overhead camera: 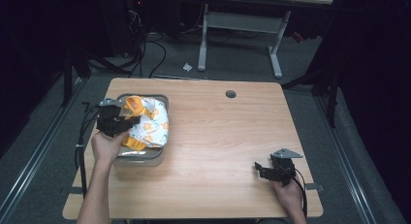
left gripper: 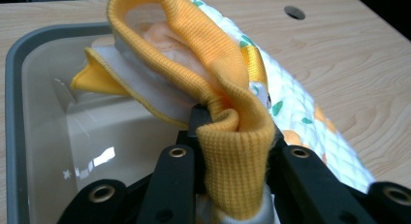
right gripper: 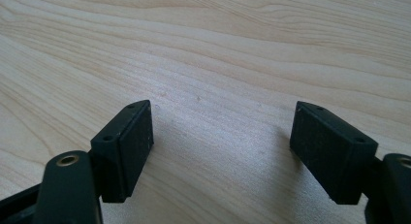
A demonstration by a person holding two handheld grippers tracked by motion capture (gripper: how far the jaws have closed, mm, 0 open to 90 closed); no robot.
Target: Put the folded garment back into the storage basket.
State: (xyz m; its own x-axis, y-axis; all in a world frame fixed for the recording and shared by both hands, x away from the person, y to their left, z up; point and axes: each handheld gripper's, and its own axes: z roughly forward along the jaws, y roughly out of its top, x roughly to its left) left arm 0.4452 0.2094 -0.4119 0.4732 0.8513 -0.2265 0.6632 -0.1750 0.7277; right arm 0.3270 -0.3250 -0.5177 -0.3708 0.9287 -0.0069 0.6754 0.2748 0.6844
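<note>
A small garment (overhead camera: 151,124), white with orange and green prints and orange ribbed trim, lies bunched in a grey tray (overhead camera: 145,158) at the table's left. My left gripper (overhead camera: 127,123) hangs over the tray, shut on the orange ribbed cuff (left gripper: 236,151), which bulges up between its jaws in the left gripper view. The rest of the garment (left gripper: 295,112) drapes over the tray's right wall. At the table's front right my right gripper (overhead camera: 260,168) rests low over bare wood; it stands open, and its two pads (right gripper: 128,146) have nothing between them.
The tray's inner floor (left gripper: 72,136) is bare and shiny on its left side. A round cable hole (overhead camera: 230,94) sits near the table's far edge. Beyond the table stand a white desk frame (overhead camera: 240,25) and loose cables on the floor.
</note>
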